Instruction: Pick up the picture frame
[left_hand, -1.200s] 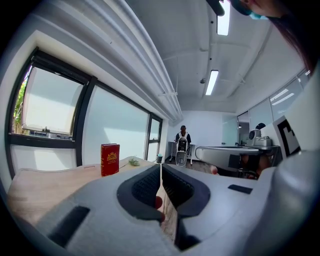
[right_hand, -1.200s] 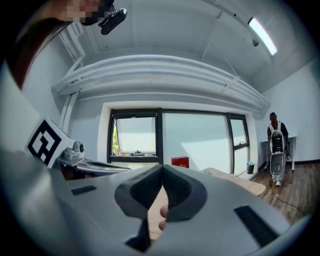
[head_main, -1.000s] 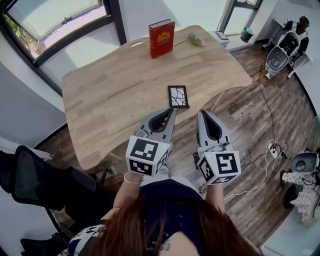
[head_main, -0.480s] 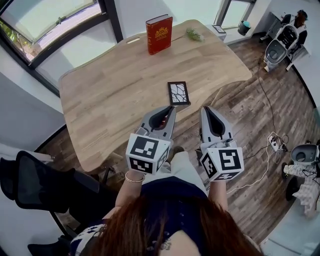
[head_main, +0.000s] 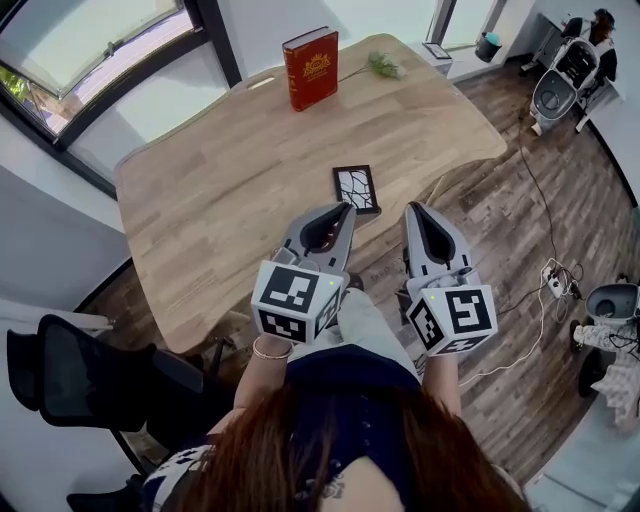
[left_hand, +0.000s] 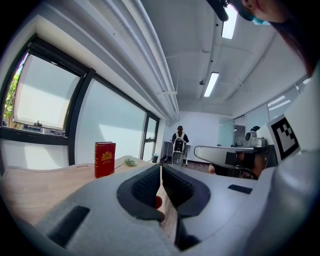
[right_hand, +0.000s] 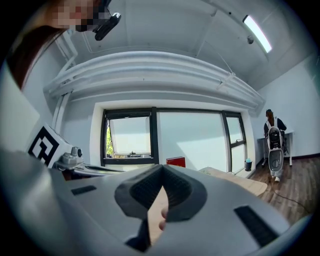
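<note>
The picture frame (head_main: 355, 188), small and dark-rimmed with a white cracked pattern, lies flat on the wooden table (head_main: 220, 200) close to its near edge. My left gripper (head_main: 343, 212) hovers just short of the frame, over the table's edge, jaws shut with nothing in them. My right gripper (head_main: 413, 210) is beside it, to the right of the frame and off the table, also shut and empty. In the left gripper view the left gripper (left_hand: 160, 167) has its pads pressed together. The right gripper (right_hand: 162, 172) also shows closed pads in its own view. Neither gripper view shows the frame.
A red book (head_main: 310, 68) stands upright at the table's far edge, with a green sprig (head_main: 385, 66) to its right. A black office chair (head_main: 90, 375) sits to the left below the table. Cables and a power strip (head_main: 555, 285) lie on the wooden floor to the right.
Both grippers have moved a little forward toward the table edge and the frame, still shut. The frame has not moved.
</note>
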